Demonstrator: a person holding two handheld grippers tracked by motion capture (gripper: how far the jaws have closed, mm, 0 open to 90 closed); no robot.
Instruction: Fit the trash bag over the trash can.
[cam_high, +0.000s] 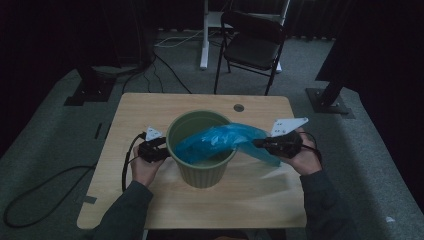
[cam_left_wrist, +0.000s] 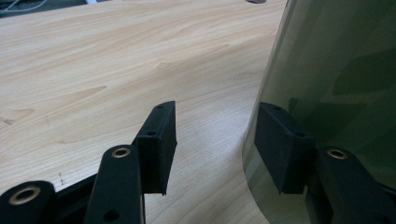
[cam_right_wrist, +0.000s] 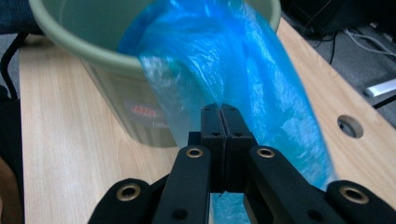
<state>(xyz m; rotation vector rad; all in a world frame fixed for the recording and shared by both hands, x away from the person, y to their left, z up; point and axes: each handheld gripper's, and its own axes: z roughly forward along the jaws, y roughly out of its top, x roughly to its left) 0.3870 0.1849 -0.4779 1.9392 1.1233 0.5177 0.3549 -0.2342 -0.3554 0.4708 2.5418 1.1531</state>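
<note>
Red label on green bin (cam_right_wrist: 144, 111) wall: blurred, lettering unreadable. No other text legible.

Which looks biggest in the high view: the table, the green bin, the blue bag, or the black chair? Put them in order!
1. table
2. and 3. green bin and black chair: look alike, and the chair stands farther away, so unsure
4. blue bag, partly hidden inside the bin

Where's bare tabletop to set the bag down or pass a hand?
Free: the near strip of the table between the green bin and the front edge, and the far strip behind the bin up to the cable hole. Crowded: both bin flanks, left gripper one side, right gripper clamping the blue bag on the other.
</note>
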